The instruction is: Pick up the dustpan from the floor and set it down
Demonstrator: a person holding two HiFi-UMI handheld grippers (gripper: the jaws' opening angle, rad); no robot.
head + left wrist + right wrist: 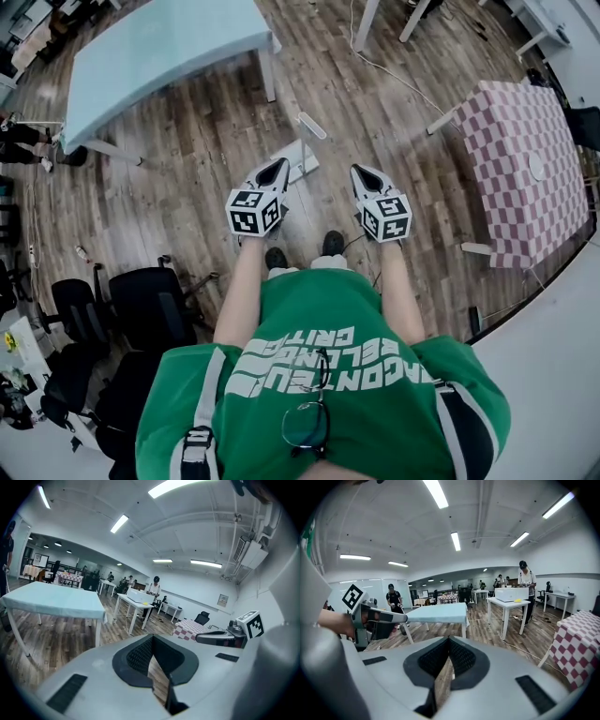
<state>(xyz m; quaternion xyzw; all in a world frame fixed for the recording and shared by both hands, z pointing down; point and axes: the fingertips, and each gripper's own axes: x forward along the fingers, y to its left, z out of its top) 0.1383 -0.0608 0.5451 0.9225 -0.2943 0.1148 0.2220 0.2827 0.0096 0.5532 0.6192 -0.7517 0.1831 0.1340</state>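
left hand-held gripper (280,163) and right hand-held gripper (357,170) both closed and empty, dustpan (298,157) on floor (187,202) ahead

Ceiling tubes (438,493) give bright, even light, soft shadows below, with heavy fisheye bending and dark vignetted corners.

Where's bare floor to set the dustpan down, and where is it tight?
Bare wood floor lies between the light blue table and the black office chairs, and between the grey dustpan and the pink-checked table. Crowded: the chairs at lower left, a white cable ahead.
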